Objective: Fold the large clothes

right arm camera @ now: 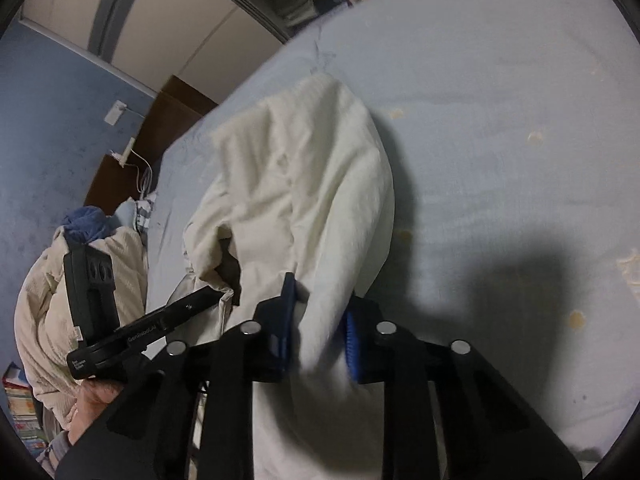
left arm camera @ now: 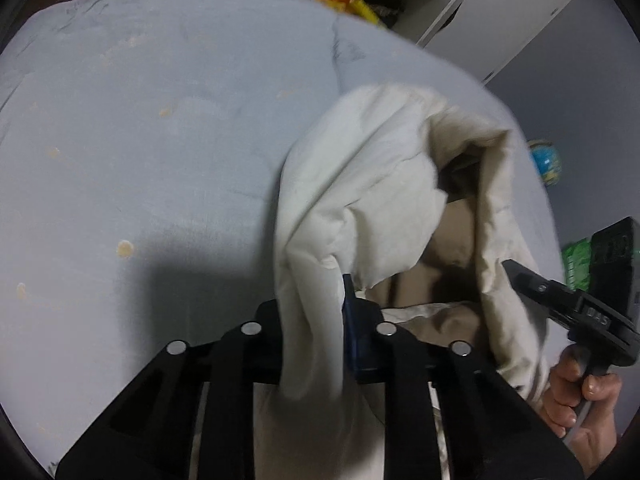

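Note:
A cream padded garment (left arm camera: pixel 360 184) lies bunched on the pale blue bed sheet (left arm camera: pixel 140 140), its brown lining showing inside the fold. My left gripper (left arm camera: pixel 314 320) is shut on a thick fold of it; one blue pad (left arm camera: pixel 352 320) shows and cloth hides the other. In the right wrist view the same garment (right arm camera: pixel 304 168) drapes toward the camera. My right gripper (right arm camera: pixel 318 320) is shut on another fold, with the blue pads (right arm camera: pixel 286 312) pressing from both sides. Each gripper shows in the other's view, the right gripper (left arm camera: pixel 520 276) and the left gripper (right arm camera: pixel 208 294), both at the cloth's edge.
The sheet (right arm camera: pixel 500 160) spreads wide beyond the garment, with small yellowish spots. A second cream padded pile (right arm camera: pixel 80 280) with blue cloth on top lies at the bed's side. White wardrobe doors (left arm camera: pixel 500 8), a globe (left arm camera: pixel 546 162) and a person's hand (left arm camera: pixel 576 400) are nearby.

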`<state>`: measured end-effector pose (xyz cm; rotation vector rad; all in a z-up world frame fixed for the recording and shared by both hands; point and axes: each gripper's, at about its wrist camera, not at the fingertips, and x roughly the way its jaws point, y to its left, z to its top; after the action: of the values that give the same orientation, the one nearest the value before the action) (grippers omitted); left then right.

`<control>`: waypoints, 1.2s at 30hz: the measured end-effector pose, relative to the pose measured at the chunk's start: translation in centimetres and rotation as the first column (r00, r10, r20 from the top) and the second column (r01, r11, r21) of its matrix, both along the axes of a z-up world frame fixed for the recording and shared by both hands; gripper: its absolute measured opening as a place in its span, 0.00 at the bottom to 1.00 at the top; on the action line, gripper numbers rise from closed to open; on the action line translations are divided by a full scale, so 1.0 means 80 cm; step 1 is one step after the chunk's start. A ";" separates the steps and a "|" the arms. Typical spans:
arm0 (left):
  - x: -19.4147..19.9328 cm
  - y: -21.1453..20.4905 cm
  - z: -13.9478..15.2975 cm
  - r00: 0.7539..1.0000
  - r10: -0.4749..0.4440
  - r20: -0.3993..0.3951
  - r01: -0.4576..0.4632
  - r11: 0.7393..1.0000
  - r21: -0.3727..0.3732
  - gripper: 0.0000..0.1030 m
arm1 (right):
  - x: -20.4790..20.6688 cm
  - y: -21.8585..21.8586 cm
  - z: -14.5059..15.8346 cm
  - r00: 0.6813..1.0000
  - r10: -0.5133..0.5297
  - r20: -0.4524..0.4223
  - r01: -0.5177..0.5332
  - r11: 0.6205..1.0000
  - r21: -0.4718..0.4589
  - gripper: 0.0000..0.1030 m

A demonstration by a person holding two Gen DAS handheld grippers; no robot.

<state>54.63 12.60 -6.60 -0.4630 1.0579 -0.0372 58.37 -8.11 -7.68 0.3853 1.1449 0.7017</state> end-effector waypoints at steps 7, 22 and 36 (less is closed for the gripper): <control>-0.068 -0.014 0.076 0.983 -0.068 0.169 0.072 0.997 -0.017 0.16 | -0.053 -0.026 0.057 0.996 -0.006 0.090 0.000 0.998 0.066 0.16; -0.294 -0.088 0.139 0.913 -0.231 0.337 0.190 0.970 0.150 0.16 | -0.264 -0.099 0.124 0.961 0.047 0.273 -0.068 0.995 0.068 0.16; -0.406 -0.123 0.054 0.928 -0.191 0.319 0.135 0.973 0.190 0.16 | -0.402 -0.143 0.067 0.921 0.126 0.369 -0.081 0.988 -0.133 0.22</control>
<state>22.12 2.73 -2.28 -0.2064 0.7525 -0.1703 26.25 -19.56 -2.35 0.0835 0.8377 0.7604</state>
